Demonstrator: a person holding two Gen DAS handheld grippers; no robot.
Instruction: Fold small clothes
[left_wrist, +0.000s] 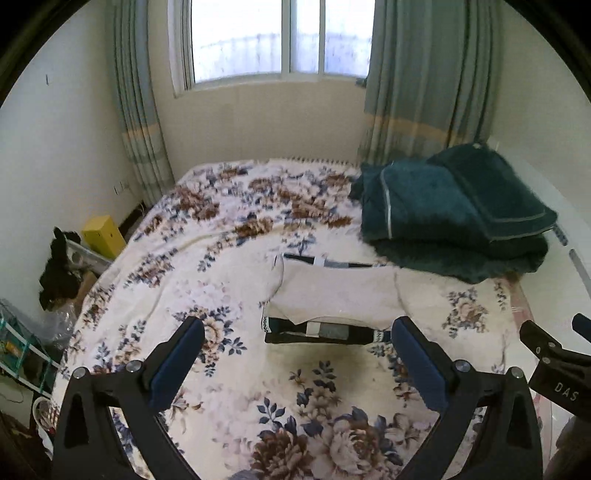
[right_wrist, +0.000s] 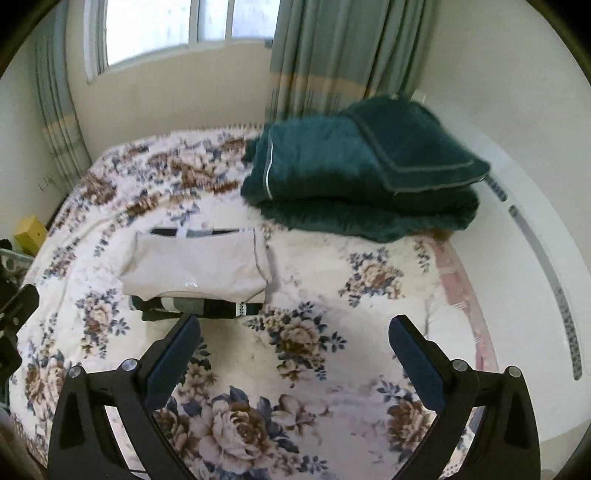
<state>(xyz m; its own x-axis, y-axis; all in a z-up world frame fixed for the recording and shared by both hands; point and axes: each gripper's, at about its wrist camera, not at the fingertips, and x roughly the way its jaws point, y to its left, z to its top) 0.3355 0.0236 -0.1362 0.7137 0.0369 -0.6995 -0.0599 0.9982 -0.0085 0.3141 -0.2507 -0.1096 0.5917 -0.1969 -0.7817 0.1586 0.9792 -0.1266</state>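
A folded beige garment (left_wrist: 332, 293) lies on top of a folded dark patterned garment (left_wrist: 325, 332) on the floral bedspread (left_wrist: 207, 258). The stack also shows in the right wrist view, beige piece (right_wrist: 195, 267) over the dark piece (right_wrist: 207, 306). My left gripper (left_wrist: 297, 341) is open and empty, just in front of the stack, its right finger tip at the stack's near right corner. My right gripper (right_wrist: 293, 336) is open and empty, to the right of and nearer than the stack. Part of the right gripper shows at the right edge of the left wrist view (left_wrist: 554, 362).
A folded dark green blanket (left_wrist: 454, 210) lies at the far right of the bed, also in the right wrist view (right_wrist: 365, 166). Curtains (left_wrist: 424, 74) and a window stand behind. A yellow box (left_wrist: 103, 236) and clutter lie on the floor at left. A white wall runs along the right (right_wrist: 535, 258).
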